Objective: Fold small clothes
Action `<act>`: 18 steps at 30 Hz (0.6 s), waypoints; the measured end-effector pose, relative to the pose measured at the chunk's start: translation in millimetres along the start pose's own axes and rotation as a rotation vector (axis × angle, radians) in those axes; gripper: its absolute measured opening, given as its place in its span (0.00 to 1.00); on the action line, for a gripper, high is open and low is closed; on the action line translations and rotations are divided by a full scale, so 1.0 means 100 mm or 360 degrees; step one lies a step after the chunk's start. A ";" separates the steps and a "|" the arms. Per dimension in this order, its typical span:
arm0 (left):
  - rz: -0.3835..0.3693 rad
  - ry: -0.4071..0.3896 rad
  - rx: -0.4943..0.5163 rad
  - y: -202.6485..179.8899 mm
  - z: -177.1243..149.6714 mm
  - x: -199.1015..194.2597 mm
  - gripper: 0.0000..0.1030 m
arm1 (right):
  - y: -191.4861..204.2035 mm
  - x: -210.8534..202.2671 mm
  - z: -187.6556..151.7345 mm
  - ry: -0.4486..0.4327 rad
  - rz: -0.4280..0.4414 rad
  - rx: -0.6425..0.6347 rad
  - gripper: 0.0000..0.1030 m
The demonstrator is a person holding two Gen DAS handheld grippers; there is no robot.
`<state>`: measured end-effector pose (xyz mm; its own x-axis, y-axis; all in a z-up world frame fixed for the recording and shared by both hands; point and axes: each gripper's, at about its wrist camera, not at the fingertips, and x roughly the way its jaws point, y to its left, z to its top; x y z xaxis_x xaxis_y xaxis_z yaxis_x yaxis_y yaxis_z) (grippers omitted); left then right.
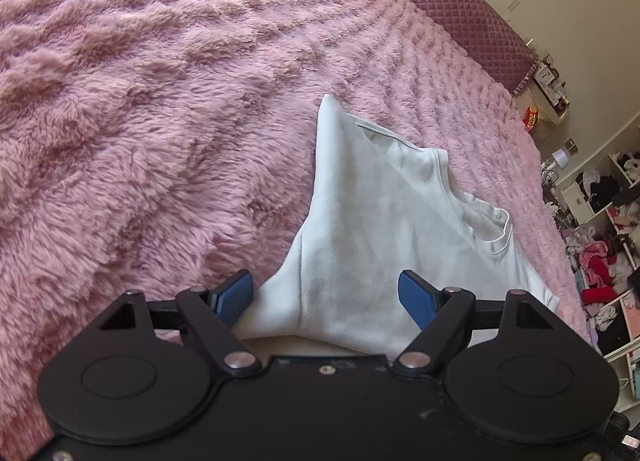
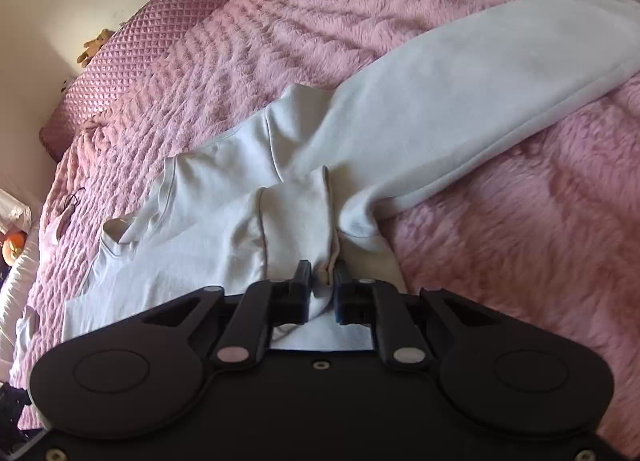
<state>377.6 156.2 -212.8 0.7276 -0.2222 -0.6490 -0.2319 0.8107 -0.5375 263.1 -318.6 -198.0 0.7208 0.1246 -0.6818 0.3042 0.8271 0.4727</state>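
A small white shirt (image 1: 372,229) lies on the pink fluffy blanket (image 1: 140,121), partly folded, with its collar at the right. My left gripper (image 1: 326,293) is open, its blue pads spread either side of the shirt's near edge, holding nothing. In the right wrist view the same white shirt (image 2: 248,197) lies across the blanket (image 2: 520,221), one long part stretching to the upper right. My right gripper (image 2: 322,281) is shut on a bunched fold of the shirt at its near edge.
A quilted pink headboard (image 1: 460,9) runs along the far side of the bed, also seen in the right wrist view (image 2: 160,21). Cluttered white shelves (image 1: 608,241) stand beyond the bed's right edge. A small black cord (image 2: 72,201) lies on the blanket at left.
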 end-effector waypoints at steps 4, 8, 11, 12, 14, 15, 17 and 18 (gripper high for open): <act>-0.0038 -0.0054 -0.0005 -0.09 0.00 -0.08 0.80 | -0.07 -0.23 0.04 -0.0028 -0.0022 -0.0016 0.12; -0.0092 -0.0038 0.0136 -0.34 -0.08 -0.15 0.82 | -0.51 -0.58 0.23 -0.0150 -0.0053 0.0094 0.16; -0.0117 0.0021 0.0219 -0.47 -0.16 -0.14 0.85 | -1.15 -0.82 0.53 -0.0245 -0.0204 0.0277 0.31; -0.0113 0.0032 0.0239 -0.50 -0.18 -0.13 0.88 | -1.34 -0.89 0.61 -0.0280 -0.0272 0.0325 0.39; -0.0101 0.0049 0.0257 -0.53 -0.21 -0.10 0.89 | -1.74 -1.05 0.79 -0.0398 -0.0379 0.0380 0.44; -0.0090 0.0062 0.0247 -0.53 -0.22 -0.09 0.91 | -1.92 -1.11 0.87 -0.0442 -0.0407 0.0433 0.45; -0.0061 0.0080 0.0205 -0.53 -0.22 -0.06 0.93 | -2.29 -1.17 0.99 -0.0500 -0.0358 0.0593 0.46; -0.0054 0.0081 0.0187 -0.53 -0.22 -0.05 0.93 | -2.47 -1.17 1.04 -0.0523 -0.0316 0.0706 0.46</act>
<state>371.6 102.4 -193.4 0.6992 -0.2753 -0.6598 -0.1284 0.8596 -0.4946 168.6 -593.9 -177.2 0.7570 -0.2444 -0.6060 0.6339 0.5000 0.5901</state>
